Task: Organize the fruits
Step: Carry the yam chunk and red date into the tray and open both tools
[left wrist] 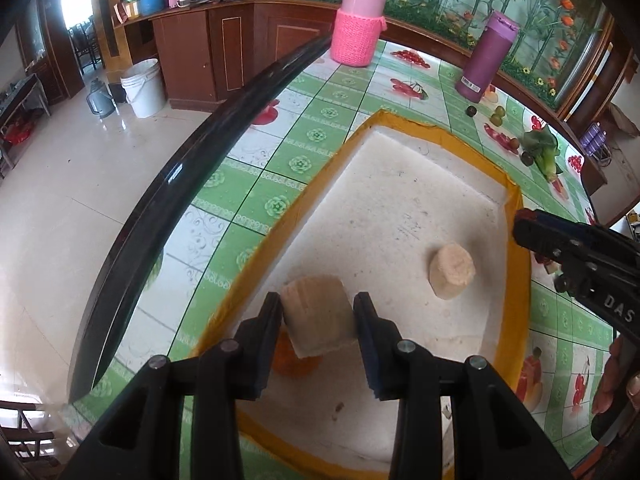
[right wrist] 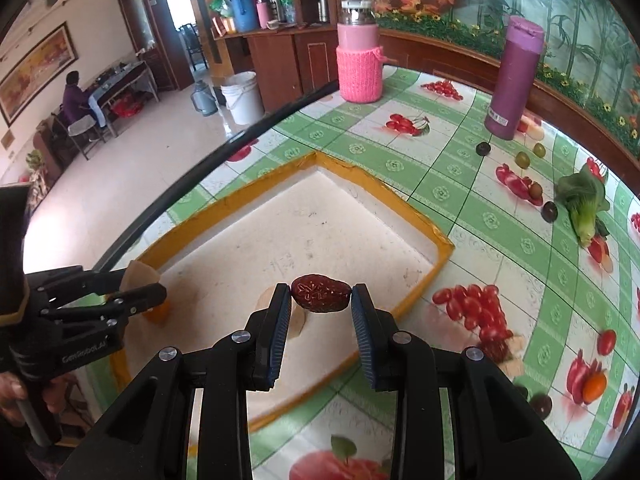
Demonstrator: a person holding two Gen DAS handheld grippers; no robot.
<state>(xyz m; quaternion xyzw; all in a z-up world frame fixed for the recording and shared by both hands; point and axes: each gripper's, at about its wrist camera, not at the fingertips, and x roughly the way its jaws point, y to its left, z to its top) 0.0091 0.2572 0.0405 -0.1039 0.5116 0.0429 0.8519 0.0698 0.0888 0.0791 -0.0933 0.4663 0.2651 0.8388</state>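
- The left gripper is clamped on a pale beige peeled chunk, one finger pressed to each side, just above the tray's near left part.
- Under that chunk lies an orange fruit; most of it is hidden by the chunk and the left finger, so what kind it is cannot be told.
- The white foam tray has a yellow-taped rim and sits on a table covered in a green and white cloth printed with fruit pictures.
- A second beige chunk stands alone on the tray floor, to the right of the held one and apart from it.
- The right gripper pinches a wrinkled dark red date end to end between its blue-ribbed pads, above the tray's near right area.
- In the right wrist view, the second chunk is mostly hidden behind the right gripper's left finger; only a pale edge shows.
- Far right on the table, small round fruits, dark and green, lie loose beside a leafy green vegetable; printed fruit on the cloth makes some hard to separate from real ones.
- A purple bottle and a jar in a pink knitted sleeve stand upright at the table's far side.
- The holder's hands appear only as cut-off slivers at the picture edges.
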